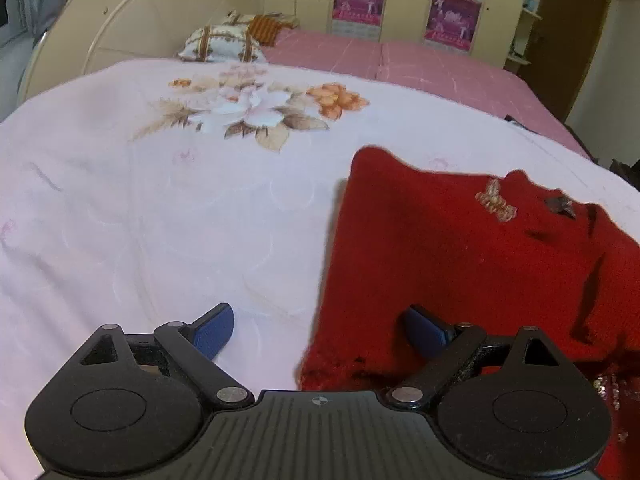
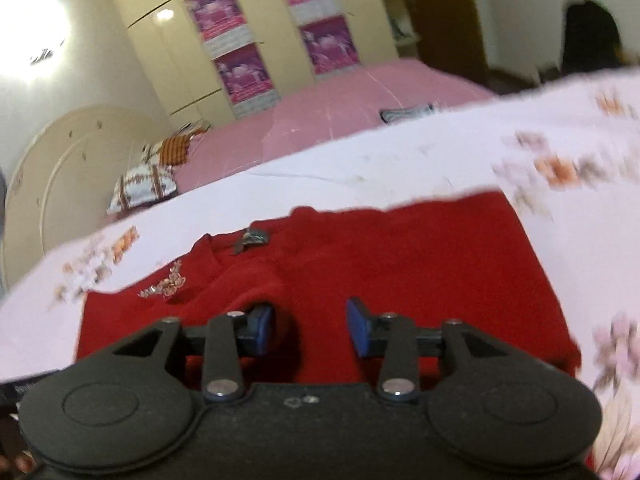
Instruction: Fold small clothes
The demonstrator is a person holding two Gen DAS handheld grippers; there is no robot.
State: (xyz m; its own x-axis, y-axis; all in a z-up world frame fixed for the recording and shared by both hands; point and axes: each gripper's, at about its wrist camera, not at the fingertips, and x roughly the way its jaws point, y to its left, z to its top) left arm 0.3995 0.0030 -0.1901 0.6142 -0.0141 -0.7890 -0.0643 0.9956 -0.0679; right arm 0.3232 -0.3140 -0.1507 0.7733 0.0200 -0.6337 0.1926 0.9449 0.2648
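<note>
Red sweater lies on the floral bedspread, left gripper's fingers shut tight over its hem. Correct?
Not quite. The left gripper stands wide open, one finger over the red sweater, the other over the floral bedspread; the left wrist view shows it. The rest holds.

Both wrist cameras look forward and downward from close above the bed [image 1: 160, 200], the left view level, the right view tilted and somewhat blurred, sharing the red garment [image 1: 460, 264], headboard [image 1: 132, 28] and wardrobe [image 2: 168, 64].
</note>
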